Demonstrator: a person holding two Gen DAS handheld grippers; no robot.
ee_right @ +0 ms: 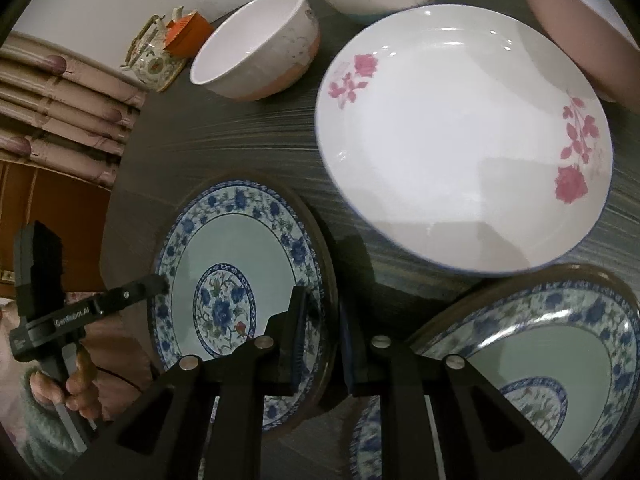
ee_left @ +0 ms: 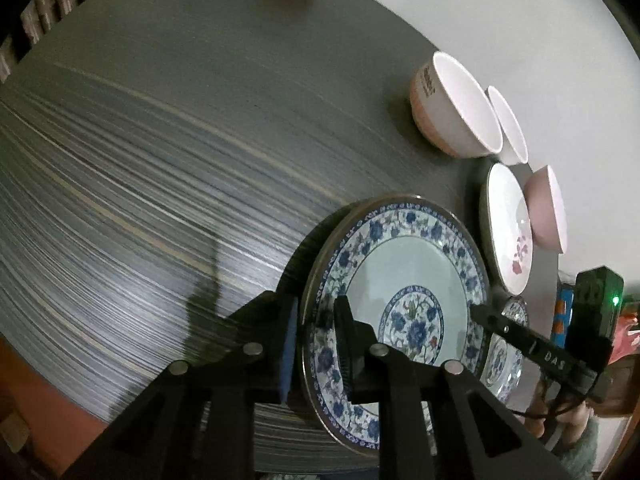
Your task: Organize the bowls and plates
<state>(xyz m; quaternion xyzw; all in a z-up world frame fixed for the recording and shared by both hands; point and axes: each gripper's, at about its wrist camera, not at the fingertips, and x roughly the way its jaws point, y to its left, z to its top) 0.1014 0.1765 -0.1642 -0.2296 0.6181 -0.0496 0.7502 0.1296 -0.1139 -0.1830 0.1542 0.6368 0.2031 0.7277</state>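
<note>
Flanking the gripped blue-patterned plate (ee_right: 240, 276): rose plate (ee_right: 460, 140), bowls (ee_right: 256, 48).

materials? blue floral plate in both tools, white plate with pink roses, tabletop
Blue floral plate: looks like glazed ceramic or porcelain, glossy, with a dark rim band; melamine can't be ruled out.
White plate with pink roses: same kind of shiny glaze, with bright highlights near the rim and printed flowers.
Tabletop: matte grey with streaked grain lines, probably laminate or wood veneer.

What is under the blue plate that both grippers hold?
The blue plate is lifted and tilted; the dark table shows around it. Directly beneath is hidden. A second blue plate lies beside it, apart.
</note>
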